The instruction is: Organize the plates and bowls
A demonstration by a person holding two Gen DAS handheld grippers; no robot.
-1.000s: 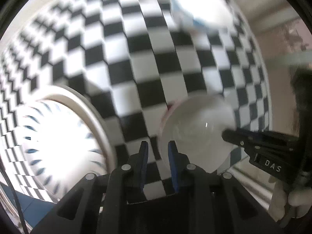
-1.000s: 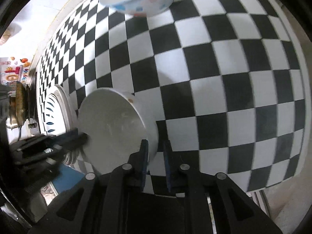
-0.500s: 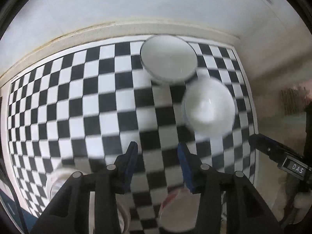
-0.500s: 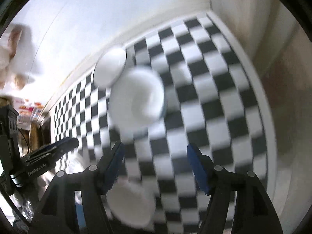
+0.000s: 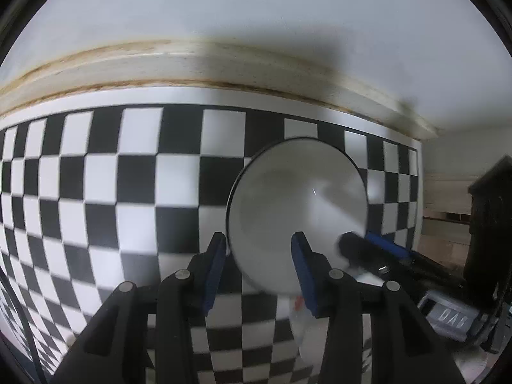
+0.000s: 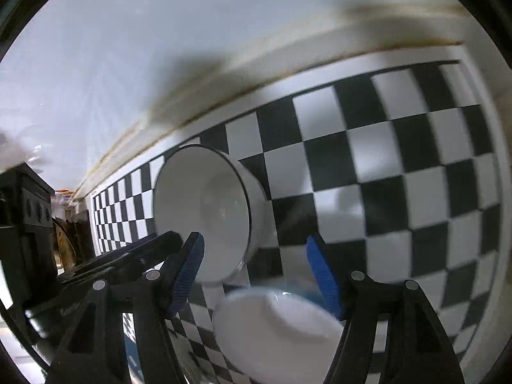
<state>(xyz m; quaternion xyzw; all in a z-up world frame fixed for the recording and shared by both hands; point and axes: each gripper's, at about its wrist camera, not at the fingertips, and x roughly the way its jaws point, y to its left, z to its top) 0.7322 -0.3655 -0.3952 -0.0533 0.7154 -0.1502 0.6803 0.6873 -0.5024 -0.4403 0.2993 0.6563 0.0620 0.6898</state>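
A white bowl with a thin dark rim [image 5: 297, 211] stands on the checkered tabletop [image 5: 96, 192] close to the back wall. My left gripper [image 5: 259, 270] straddles its near rim: one finger outside, the other over the inside, jaws closing, pads not pressing. In the right wrist view the same bowl [image 6: 204, 211] is just ahead of my right gripper [image 6: 256, 272], whose jaws are wide and closing with nothing pinched. A second white bowl with blue marks [image 6: 278, 329] lies low between the right fingers. The two grippers sit close together.
A cream ledge [image 5: 192, 60] and a white wall run along the back of the table. The table's right edge [image 5: 419, 192] is just past the bowl. Dark kitchen items [image 6: 28, 211] stand at the far left in the right wrist view.
Both grippers let go of a plain white bowl near the front, opened, and moved away toward the back wall, to the dark-rimmed bowl. That bowl now fills the view.
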